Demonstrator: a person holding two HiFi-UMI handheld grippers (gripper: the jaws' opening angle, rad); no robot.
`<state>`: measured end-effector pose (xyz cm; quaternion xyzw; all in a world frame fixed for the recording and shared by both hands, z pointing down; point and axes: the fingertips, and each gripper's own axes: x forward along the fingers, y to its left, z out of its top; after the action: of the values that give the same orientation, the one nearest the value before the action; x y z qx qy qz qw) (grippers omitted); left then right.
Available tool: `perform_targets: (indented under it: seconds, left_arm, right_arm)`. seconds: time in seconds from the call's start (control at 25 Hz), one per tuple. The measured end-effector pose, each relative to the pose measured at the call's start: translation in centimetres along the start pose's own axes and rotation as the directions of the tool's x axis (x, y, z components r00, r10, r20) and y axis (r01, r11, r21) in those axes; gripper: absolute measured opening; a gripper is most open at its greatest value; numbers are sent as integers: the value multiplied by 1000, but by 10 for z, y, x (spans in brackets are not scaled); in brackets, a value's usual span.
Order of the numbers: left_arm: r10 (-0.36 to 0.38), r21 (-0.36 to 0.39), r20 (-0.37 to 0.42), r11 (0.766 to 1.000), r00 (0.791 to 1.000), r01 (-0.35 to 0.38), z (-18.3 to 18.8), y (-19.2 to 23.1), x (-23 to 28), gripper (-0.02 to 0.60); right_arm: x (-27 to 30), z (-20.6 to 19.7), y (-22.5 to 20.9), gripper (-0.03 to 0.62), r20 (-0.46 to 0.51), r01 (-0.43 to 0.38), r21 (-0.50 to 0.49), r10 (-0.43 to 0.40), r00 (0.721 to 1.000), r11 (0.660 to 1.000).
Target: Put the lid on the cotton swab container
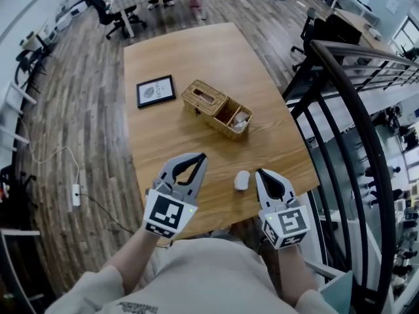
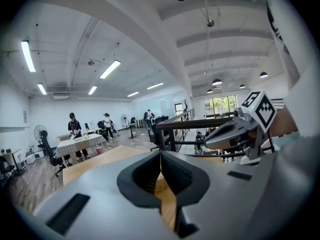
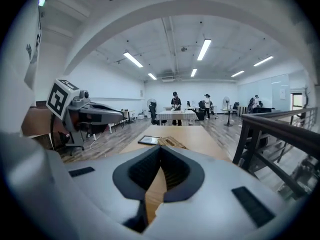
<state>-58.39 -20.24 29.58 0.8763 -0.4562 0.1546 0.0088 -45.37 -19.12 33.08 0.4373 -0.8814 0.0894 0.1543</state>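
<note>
A small white rounded object (image 1: 241, 180) lies on the wooden table (image 1: 196, 51) near its front edge; I cannot tell whether it is the cotton swab container or its lid. My right gripper (image 1: 260, 173) is just right of it, lifted, jaws shut and empty. My left gripper (image 1: 199, 157) is held to its left, also shut on nothing. In the left gripper view the closed tips (image 2: 161, 154) point over the table and the right gripper (image 2: 235, 132) shows at the side. In the right gripper view the closed tips (image 3: 160, 149) face down the table.
A wicker tissue box (image 1: 204, 97) and an open wicker basket (image 1: 225, 128) holding something white (image 1: 240, 118) sit mid-table. A black picture frame (image 1: 156, 91) lies to their left. A dark metal railing (image 1: 347, 110) runs along the right. People stand at a far table (image 3: 176, 115).
</note>
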Motion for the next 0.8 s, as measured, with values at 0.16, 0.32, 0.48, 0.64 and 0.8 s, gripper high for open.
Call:
perform_targets:
  seconds: [0.16,0.32,0.48,0.64,0.8]
  left_arm:
    - [14,7,110,1000,994,-15,40,4,-17,23]
    - [26,27,179,999,983,-31,69,5,-31,23]
    - [61,13,212,998,975,-65,86,9,-45,23]
    - [73,26,209,996,975,-80,89,11,-51,23]
    - [78,29,208,996,975,-86,88,13,-51,23]
  right_arm:
    - [-22,41,6,26,66,8,9,-8,998,1000]
    - [-44,85,11,26,179,16,10,-17,984,1000]
    - [-66,121,18,26,257,26,-65,-8,966,998]
    - [-78,141,23,26,291,42,-123,-4,957,992]
    - [-76,142,26,26,285,15,-133,24,958,991]
